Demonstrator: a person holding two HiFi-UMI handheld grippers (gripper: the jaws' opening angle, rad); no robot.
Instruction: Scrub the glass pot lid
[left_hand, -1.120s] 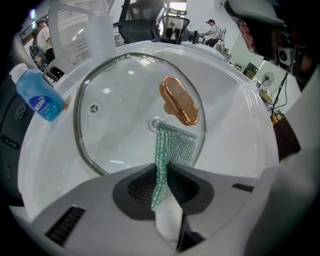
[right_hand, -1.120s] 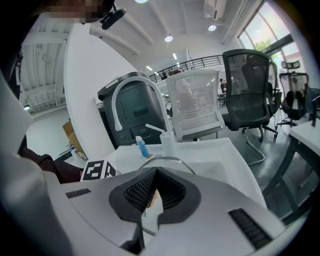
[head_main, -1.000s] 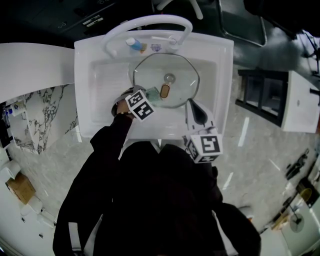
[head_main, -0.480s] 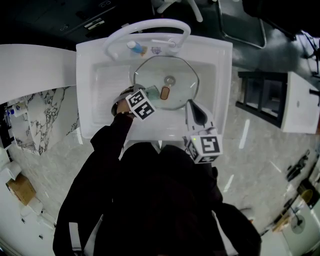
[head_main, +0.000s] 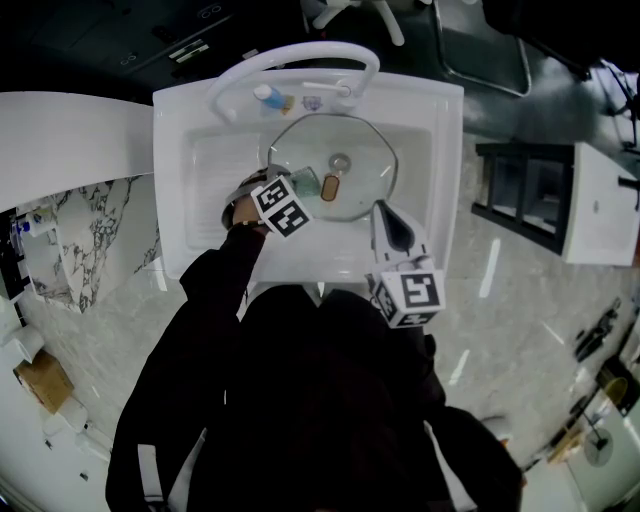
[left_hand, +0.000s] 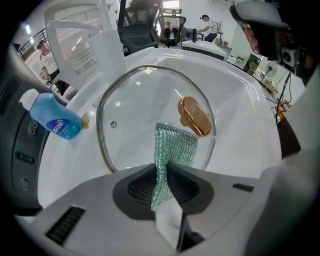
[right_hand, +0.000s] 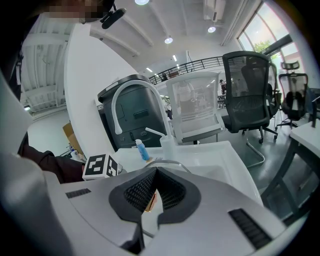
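Scrubber (left_hand: 176, 146) is sitting pinched in the left tool (left_hand: 162, 169), touching the glass lid (left_hand: 132, 112) lying in the sink (left_hand: 242, 117) just ahead; right tool (right_hand: 155, 173) is pressing together on the lid's rim.

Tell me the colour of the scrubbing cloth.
The cloth is green glittery mesh; the left gripper view shows it best.

Bright, even light; fisheye warp w/ dark edges

Black sleeves (head_main: 215, 290); grey tools (left_hand: 162, 175) (black ribbed pads (left_hand: 140, 187)), square-marked white cubes (head_main: 281, 208).
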